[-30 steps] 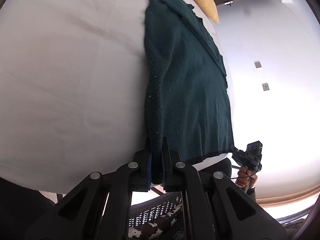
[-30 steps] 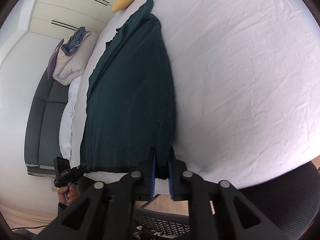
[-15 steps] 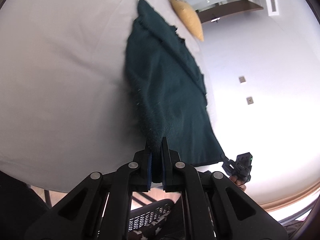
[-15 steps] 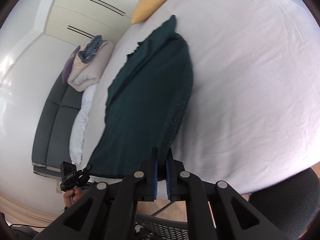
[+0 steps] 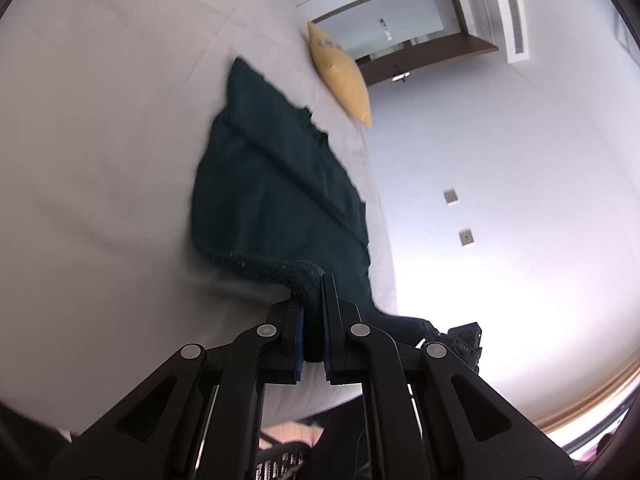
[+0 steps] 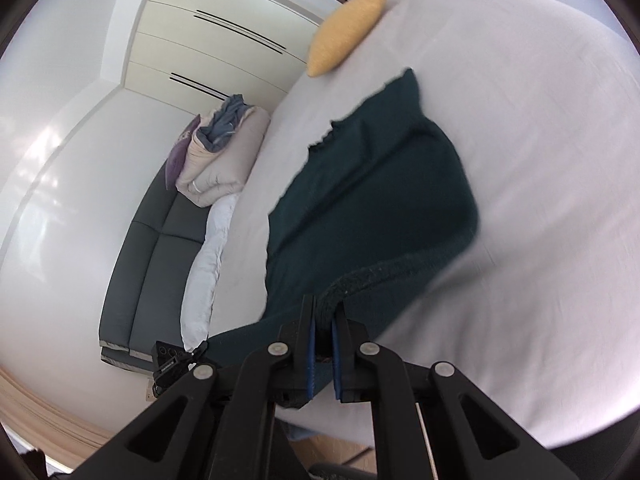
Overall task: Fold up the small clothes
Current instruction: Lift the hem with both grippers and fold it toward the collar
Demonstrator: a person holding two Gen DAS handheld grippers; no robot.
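right wrist view alone shows a grey sofa (image 6: pixel 152 248) with piled bedding (image 6: pixel 220 152), dark green garment (image 5: pixel 276 196) on the white bed (image 5: pixel 100 160), near hem lifted, left gripper (image 5: pixel 313 300) and right gripper (image 6: pixel 325 316) each pinching a hem corner

Bright daylight; glare whitens the wall (image 5: pixel 500 280) in the left view; motion blur softens the sweater (image 6: pixel 380 184); fisheye edges bend.

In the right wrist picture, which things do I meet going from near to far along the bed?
Right claw → dark green garment → yellow cushion, all on the white bed sheet.
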